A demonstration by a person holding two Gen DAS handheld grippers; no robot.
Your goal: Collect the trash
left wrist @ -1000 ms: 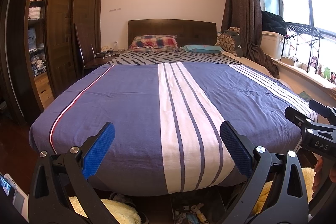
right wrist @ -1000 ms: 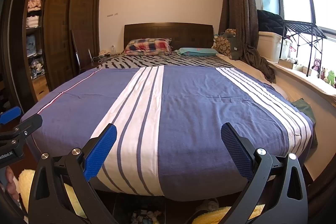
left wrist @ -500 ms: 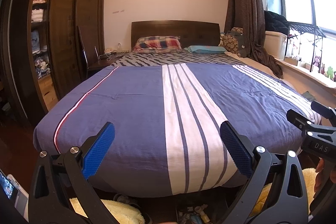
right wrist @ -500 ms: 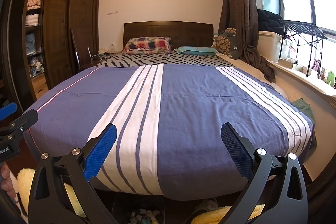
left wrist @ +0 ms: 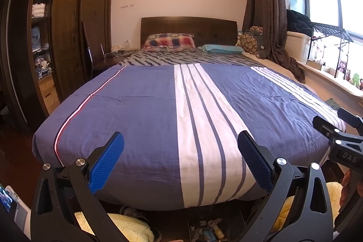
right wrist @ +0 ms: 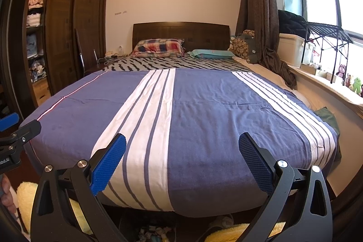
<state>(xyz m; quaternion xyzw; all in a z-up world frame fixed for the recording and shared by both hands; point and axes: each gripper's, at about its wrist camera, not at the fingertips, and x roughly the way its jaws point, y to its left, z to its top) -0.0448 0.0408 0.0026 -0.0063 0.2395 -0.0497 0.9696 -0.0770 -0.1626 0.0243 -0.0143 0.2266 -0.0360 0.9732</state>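
— Left wrist view first?
— Left gripper (left wrist: 180,160) spread wide, blue pads (left wrist: 106,162) far apart, nothing between them. Held at the foot of a bed (left wrist: 145,119) with a blue cover and white stripes. Plaid pillow (left wrist: 170,42) and teal pillow (left wrist: 221,49) up by the dark headboard (left wrist: 188,26).
— And the trash?
— Down on the floor under the foot of the bed: a small heap of litter (left wrist: 208,229), low in the frame between the two arms of the gripper, well apart from the pads. Too small and dim to name piece by piece. Yellow fluffy rug (left wrist: 129,226) just beside it.
— Anything at the edges?
— Right gripper (left wrist: 340,128) poking in from the right, black, its opening not readable from here. Dark wardrobe (left wrist: 65,37) along the left wall.
— Right wrist view?
— Right gripper (right wrist: 181,161) likewise gaping, pads (right wrist: 109,165) empty, facing the same bed (right wrist: 226,117). Litter (right wrist: 154,233) again at the bottom edge, beneath the bed's end — partly hidden by shadow. Yellow rug (right wrist: 226,235) beside it. Left gripper (right wrist: 15,130) showing at the left margin. Curtain (right wrist: 256,3) and window sill (right wrist: 329,83) with small toys off to the right.
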